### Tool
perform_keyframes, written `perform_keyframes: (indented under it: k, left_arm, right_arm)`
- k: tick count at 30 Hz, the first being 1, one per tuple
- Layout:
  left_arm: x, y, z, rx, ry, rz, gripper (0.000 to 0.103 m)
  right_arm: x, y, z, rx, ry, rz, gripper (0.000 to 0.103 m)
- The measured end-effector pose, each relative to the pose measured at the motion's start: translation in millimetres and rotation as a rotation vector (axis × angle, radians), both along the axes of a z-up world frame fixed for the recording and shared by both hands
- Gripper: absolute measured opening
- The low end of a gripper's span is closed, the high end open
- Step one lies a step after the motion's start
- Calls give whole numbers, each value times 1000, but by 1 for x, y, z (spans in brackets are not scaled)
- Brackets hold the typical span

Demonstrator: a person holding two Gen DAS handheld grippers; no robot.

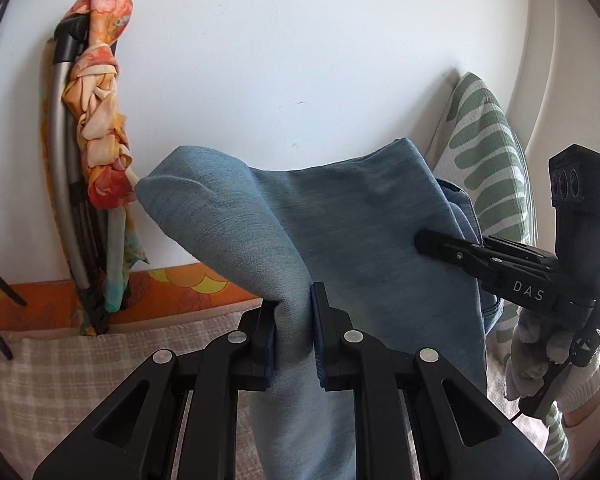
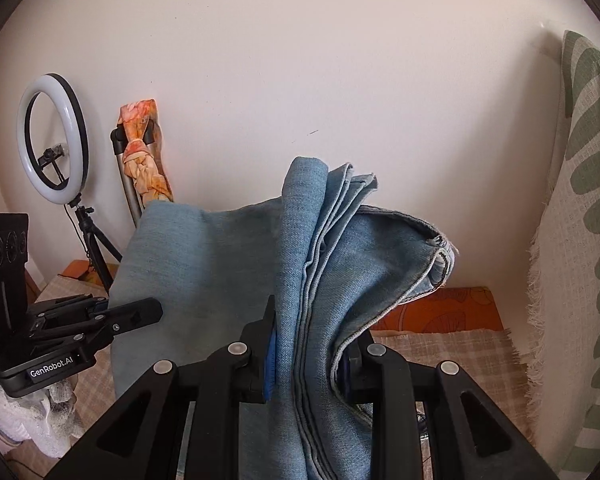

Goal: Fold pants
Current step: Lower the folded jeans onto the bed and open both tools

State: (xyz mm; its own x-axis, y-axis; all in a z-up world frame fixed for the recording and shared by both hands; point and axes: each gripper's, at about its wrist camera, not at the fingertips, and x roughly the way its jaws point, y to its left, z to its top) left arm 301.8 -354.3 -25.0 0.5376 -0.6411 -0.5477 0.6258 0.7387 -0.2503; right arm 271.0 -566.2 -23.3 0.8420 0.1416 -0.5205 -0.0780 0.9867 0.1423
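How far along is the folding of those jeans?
Partly done: the jeans already hang doubled, with several layered edges stacked at the right tool. In hand: both tools, left too, pinch the denim held up in the air. Left: lay it on the checked cloth and finish.
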Motion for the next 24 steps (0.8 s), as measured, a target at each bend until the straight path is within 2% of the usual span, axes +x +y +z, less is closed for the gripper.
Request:
perform_keyframes:
  k: [8,10,12,14,16,18,21,24]
  left_arm:
    - [49,-12,-55,85,76,62,13]
    - [57,-13,-64,113,90,82,14]
    - [62,-18,-69,181,76,103,18]
    - [61,-17,-69,205,68,121,18]
    - [59,-19,-67,235,48,147,24]
    - [54,-14,-61,231,31,155,42]
    - [40,-7,-48,227,1,154,42]
    - [22,2,-33,220,-20,144,42]
  right_arm:
    - [70,-8,-64,-3,102,-19,24]
    - [81,-12,-75,-14,121,-58,30]
    - [88,-16,-82,-33,142,-98,35]
    - [90,-18,-84,-62,153,-151,43]
    - [89,-21,-84,-70,166,-172,44]
    - [85,-23,-83,-80,174,-188,45]
    - [74,-23,-77,-105,152,-208,58]
    - [62,-23,-66,-88,131,-215,61]
